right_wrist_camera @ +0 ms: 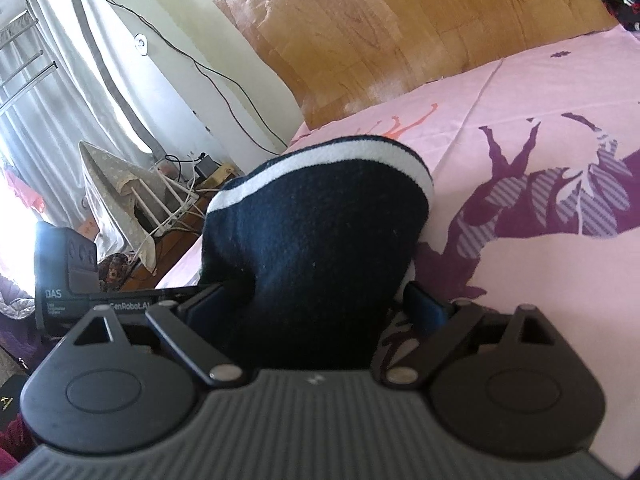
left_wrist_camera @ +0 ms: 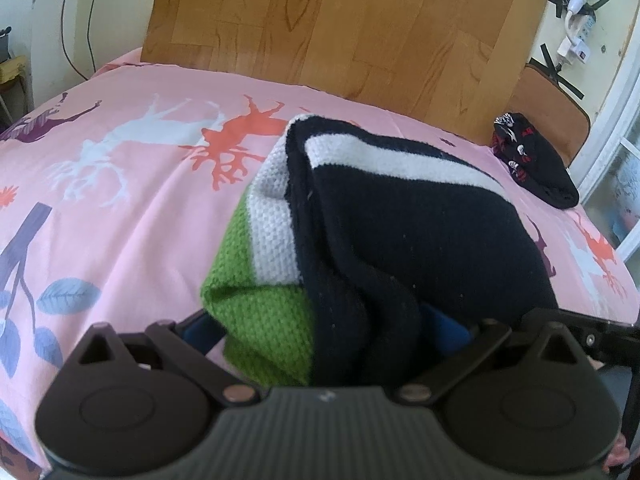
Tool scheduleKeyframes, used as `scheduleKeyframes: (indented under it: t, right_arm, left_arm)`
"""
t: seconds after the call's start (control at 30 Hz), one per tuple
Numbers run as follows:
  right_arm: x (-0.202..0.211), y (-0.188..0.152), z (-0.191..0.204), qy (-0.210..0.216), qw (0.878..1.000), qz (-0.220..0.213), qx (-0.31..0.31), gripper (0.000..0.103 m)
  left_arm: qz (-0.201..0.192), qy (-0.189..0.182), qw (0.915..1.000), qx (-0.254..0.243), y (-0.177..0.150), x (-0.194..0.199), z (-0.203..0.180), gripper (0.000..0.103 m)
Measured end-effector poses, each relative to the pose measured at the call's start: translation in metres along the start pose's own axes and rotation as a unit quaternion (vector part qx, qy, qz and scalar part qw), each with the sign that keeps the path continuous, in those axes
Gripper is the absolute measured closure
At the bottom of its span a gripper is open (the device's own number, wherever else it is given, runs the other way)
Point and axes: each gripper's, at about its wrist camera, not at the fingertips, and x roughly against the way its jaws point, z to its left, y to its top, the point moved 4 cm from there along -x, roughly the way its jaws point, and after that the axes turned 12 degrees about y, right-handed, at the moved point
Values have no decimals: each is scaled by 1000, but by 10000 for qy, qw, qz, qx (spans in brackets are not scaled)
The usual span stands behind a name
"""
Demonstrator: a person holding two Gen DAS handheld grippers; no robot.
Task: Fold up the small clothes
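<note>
A pink bedsheet printed with deer and leaf shapes (left_wrist_camera: 132,216) covers a bed backed by a wood-grain headboard (left_wrist_camera: 340,28), with a cream wall and a trailing black cable on one side.

The left gripper (left_wrist_camera: 324,332) points forward and low over the sheet, its jaws drawn in on a bunched fold of a knitted garment in navy, white and green bands (left_wrist_camera: 360,232). The cloth fills the gap between the fingers and humps up ahead of them, its green edge toward the left side of the view.

The right gripper (right_wrist_camera: 316,308) is rolled to one side, so the bed looks tilted in its view, and its jaws are likewise closed onto the navy, white-striped part of the same knit (right_wrist_camera: 316,216), which rises out of the grasp in a rounded lump.

Two garments are in sight: the held knit near the middle of the bed, and one small black piece with a red and white print (left_wrist_camera: 532,164) lying near the headboard at the far right, well apart from it.

Bare sheet stretches wide to the left of the knit. The bed's left edge falls away toward a cluttered side table (right_wrist_camera: 192,200) and white curtains (right_wrist_camera: 60,92).
</note>
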Motion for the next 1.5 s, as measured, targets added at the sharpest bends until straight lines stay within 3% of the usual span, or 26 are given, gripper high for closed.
scheduleKeyframes:
  t: [0.13,0.2,0.27,0.3,0.47,0.53,0.63,0.77,0.93,1.07,1.23,1.4,1.5]
  right_arm:
    - [-3,1,1,-91,9999,-26,-47,7]
    - [-5,1,2,-170,9999,-15,-8,13]
    - [-8,0,4,-335,9994,42,99,27]
    - [-9,0,6,-416,9989,85,179,28]
    - [-11,-3,8,-532,9981,100,290,41]
    - [-12,-1,15,-657,9968,76,451,46]
    - [-14,12,36,-667,9917,-50,1102,52]
    - [-27,51,52,-387,9874,-220,1518,53]
    - [-88,124,58,-122,9810,-192,1929,53]
    - [-158,182,49,-94,9752,-93,2208,53]
    - [-260,237,-6,-143,9832,216,1809,53]
    - [-353,248,-71,-341,9850,676,1551,53]
    - [-376,240,-97,-411,9858,758,1438,51]
  left_arm:
    - [-82,1,10000,42,-2,1,0,0]
    - [-143,-12,9998,103,-4,2,0,1]
    - [-241,-136,9995,141,-7,5,-2,14]
    - [-241,-246,9992,191,-8,7,-2,24]
    - [-371,-366,9981,335,-12,11,-2,38]
    - [-407,-391,9975,434,-7,16,-2,52]
    - [-800,-424,9954,302,8,31,-2,56]
    - [-1266,-470,9898,458,41,45,11,56]
    - [-1686,-31,9841,563,118,42,42,56]
    - [-1752,458,9812,674,190,4,78,56]
    - [-1440,1125,9789,910,264,-86,123,56]
    - [-923,1748,9743,1084,287,-181,159,60]
    - [-865,1894,9717,1119,285,-209,167,59]
